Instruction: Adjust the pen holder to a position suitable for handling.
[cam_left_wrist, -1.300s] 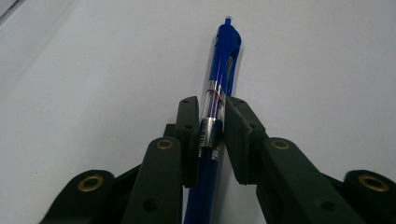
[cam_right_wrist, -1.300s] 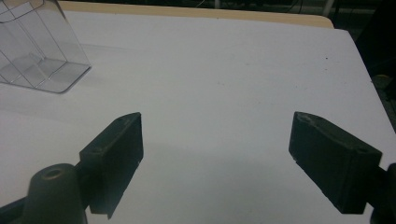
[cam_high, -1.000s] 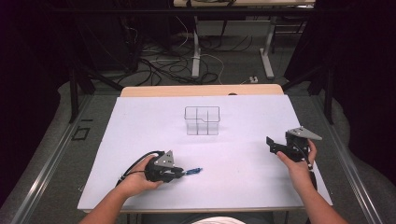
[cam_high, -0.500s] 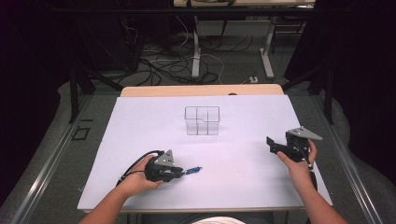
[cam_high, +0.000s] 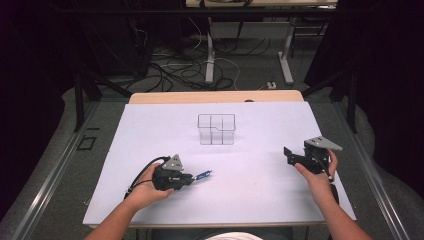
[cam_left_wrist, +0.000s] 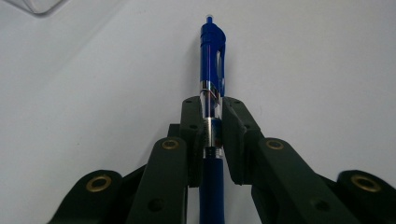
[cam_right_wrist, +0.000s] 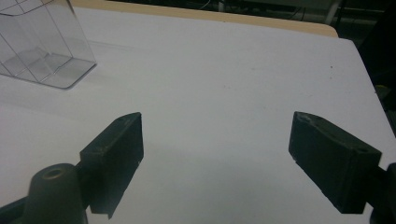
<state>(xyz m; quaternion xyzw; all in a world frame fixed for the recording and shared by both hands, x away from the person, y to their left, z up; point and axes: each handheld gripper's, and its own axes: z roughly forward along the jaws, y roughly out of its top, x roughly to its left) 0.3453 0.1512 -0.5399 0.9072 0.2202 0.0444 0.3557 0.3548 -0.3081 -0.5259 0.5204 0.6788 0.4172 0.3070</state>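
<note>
The pen (cam_left_wrist: 212, 60) in the left claw (cam_left_wrist: 211, 135) was deep blue, with a clear, silvery band at its middle. Both claws were black, their pivots ringed in brass; the right claw (cam_right_wrist: 217, 158) was matte black too. The table (cam_high: 260, 195) under them was plain white, edged in pale wood beyond. The box (cam_high: 216, 129) ahead was clear, lined by a faint grid.

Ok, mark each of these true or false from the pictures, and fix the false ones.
1. The left gripper has its jaws closed on a blue pen. True.
2. The right gripper holds the pen. False: its jaws stand open with nothing between them.
3. The clear organizer stands upright on the white table. True.
4. The pen stands inside the organizer. False: the pen is near the table's front, apart from it.
</note>
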